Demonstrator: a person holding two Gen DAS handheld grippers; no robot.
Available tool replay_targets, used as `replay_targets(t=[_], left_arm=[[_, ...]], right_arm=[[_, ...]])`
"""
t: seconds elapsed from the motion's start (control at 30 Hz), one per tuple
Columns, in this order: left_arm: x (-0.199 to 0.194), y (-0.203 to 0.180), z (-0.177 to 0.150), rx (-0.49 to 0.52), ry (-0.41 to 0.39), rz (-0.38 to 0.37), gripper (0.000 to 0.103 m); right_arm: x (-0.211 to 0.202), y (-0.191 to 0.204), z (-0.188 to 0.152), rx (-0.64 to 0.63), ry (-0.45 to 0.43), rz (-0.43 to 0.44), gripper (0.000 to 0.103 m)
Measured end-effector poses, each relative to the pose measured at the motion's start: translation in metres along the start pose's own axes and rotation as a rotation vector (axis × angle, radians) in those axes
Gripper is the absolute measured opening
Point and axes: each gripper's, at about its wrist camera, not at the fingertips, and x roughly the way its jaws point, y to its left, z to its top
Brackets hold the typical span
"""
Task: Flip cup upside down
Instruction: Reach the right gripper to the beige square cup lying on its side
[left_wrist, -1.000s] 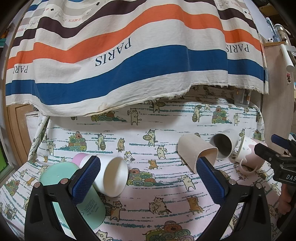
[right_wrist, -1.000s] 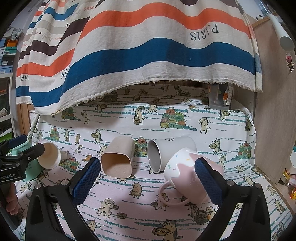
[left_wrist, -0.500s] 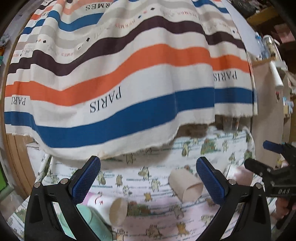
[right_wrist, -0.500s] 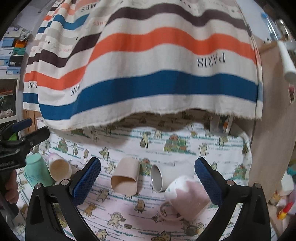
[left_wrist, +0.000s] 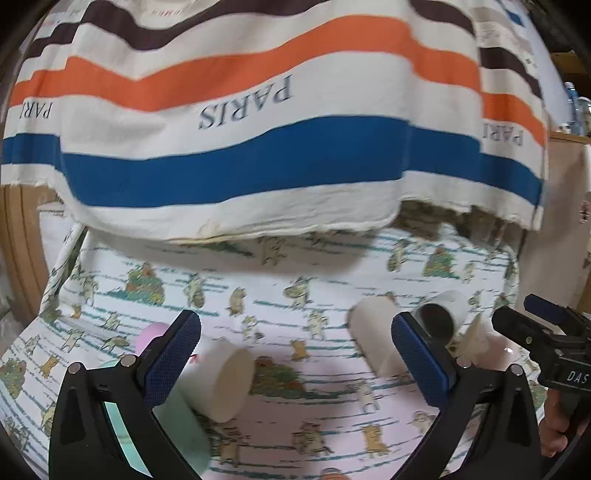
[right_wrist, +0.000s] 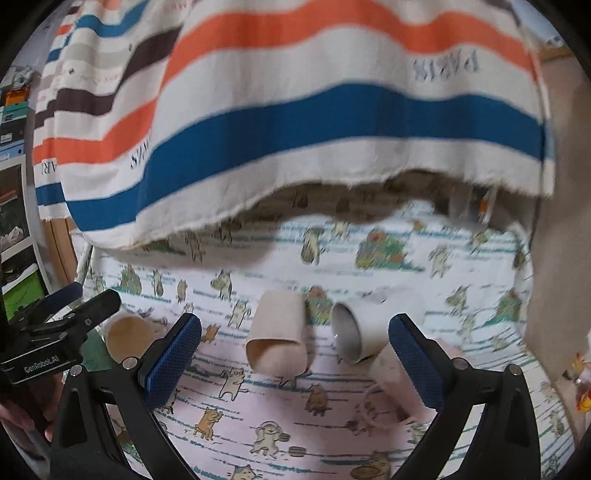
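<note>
Both left tongs (left_wrist: 295, 354) and right tongs (right_wrist: 295, 354) gape apart, empty; a beige cup (right_wrist: 277, 341) lies on its side between the right pair

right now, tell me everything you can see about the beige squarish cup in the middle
The beige cup lies on its side on the cat-print tablecloth, its rounded-square mouth facing the camera and its base pointing away. It looks matte, like plastic or bamboo fibre, with no handle and nothing visible inside. A grey-lined white cup lies close on its right; contact is unclear. Neither gripper touches it. In the left wrist view it sits partly behind a blue pad.
</note>
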Motion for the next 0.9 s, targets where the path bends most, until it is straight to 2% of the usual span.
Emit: replay_targets(t=[0.13, 0.27, 0.4, 0.63, 0.9], left_arm=[[0.006, 0.016, 0.002, -0.031, 0.036, 0.024, 0.103], [0.009, 0.02, 0.003, -0.019, 0.044, 0.06, 0.103], [0.019, 0.022, 0.001, 0.003, 0.082, 0.046, 0.103], [0.033, 0.025, -0.004, 0.017, 0.111, 0.072, 0.103], [0.038, 0.032, -0.005, -0.005, 0.105, 0.108, 0.103]], right_arm=[[0.028, 0.008, 0.0, -0.004, 0.092, 0.017, 0.102], [0.049, 0.012, 0.001, 0.006, 0.148, 0.024, 0.1], [0.068, 0.019, 0.002, -0.009, 0.194, -0.009, 0.097], [0.101, 0.033, 0.002, -0.062, 0.259, -0.034, 0.094], [0.143, 0.038, -0.002, -0.065, 0.354, -0.076, 0.092]])
